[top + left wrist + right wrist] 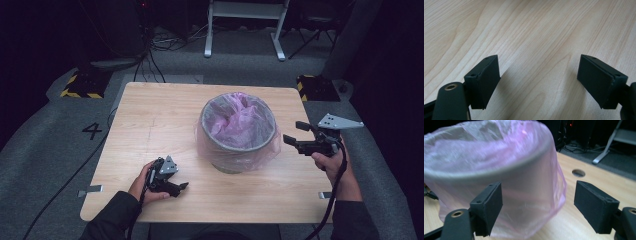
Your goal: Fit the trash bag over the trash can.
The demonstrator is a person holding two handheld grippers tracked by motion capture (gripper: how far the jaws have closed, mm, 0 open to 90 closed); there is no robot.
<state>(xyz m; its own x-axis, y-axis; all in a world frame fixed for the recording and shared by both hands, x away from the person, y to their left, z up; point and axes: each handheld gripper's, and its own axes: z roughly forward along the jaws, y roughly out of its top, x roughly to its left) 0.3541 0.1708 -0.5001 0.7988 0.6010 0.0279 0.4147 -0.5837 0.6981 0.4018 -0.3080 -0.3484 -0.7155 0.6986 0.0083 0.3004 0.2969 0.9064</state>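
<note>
A pale wooden table (150,125) carries a grey round bin lined with a pink plastic bag (238,132) at its middle. The left gripper (537,80) rests open on bare wood. The right gripper (537,205), jaws spread, faces the bag's overhang; next it likely must close on film.

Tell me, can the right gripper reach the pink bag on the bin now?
Probably yes. The right gripper is open, just beside the pink bag over the bin, with nothing between them.
</note>
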